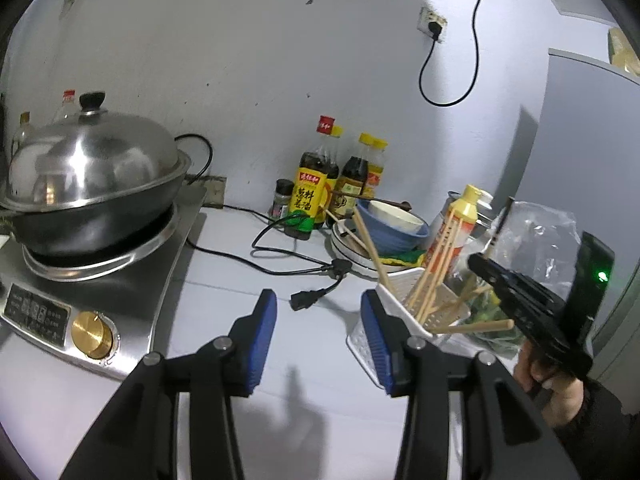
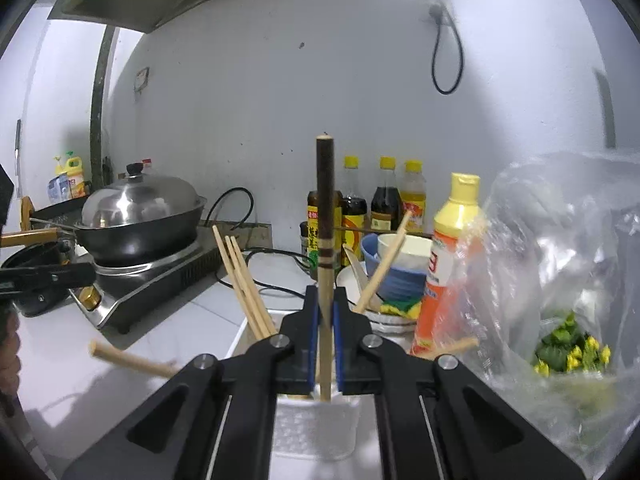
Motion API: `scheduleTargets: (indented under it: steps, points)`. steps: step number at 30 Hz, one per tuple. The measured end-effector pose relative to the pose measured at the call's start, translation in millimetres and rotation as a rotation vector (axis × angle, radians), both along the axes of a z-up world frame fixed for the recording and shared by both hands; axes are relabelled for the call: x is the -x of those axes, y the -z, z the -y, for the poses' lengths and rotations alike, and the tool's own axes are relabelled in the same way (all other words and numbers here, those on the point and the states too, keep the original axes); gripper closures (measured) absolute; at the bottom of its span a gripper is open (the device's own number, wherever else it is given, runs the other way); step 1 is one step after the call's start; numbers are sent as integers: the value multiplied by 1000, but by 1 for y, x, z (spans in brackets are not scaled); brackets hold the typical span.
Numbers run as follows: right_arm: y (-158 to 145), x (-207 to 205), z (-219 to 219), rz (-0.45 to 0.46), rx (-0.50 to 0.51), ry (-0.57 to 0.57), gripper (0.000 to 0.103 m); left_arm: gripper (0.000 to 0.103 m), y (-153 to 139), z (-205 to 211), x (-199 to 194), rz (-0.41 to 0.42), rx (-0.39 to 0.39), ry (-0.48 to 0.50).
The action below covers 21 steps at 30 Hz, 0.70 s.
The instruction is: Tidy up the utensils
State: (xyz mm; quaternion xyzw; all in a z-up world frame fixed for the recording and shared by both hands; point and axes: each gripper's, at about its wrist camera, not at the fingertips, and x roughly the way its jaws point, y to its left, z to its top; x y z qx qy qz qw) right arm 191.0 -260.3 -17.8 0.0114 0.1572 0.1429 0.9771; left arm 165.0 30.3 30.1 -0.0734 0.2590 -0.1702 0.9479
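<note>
The right hand-held gripper pinches a dark-topped chopstick upright over the white holder, while the left hand-held gripper is spread wide with nothing in it above the counter.

A black wok under a domed steel lid sits on a silver induction cooker at the left of the white desk. Dark sauce bottles with yellow caps stand against the grey wall, a loose black power cord lying before them. At right, a clear plastic bag holds leafy greens with yellow flowers, touching a yellow-capped orange squeeze bottle.
</note>
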Motion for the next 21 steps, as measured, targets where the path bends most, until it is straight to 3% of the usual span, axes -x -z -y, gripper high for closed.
scheduleTargets:
  steps: [4, 6, 8, 10, 21]
  points:
    - [-5, -9, -4, -27, 5, -19, 97, 59, -2, 4, 1, -4, -13, -8]
    - [-4, -8, -3, -49, 9, -12, 86, 59, 0, 5, 1, -10, -15, -12]
    - [-4, -4, 0, -65, 2, -10, 30, 59, 1, 6, 4, -12, -14, -20]
    - [-6, 7, 6, -54, -36, -11, 28, 58, 2, 8, 10, 2, -21, -27]
    - [-12, 66, 23, -122, -18, 13, 28, 53, 6, 27, 70, 59, -59, -52]
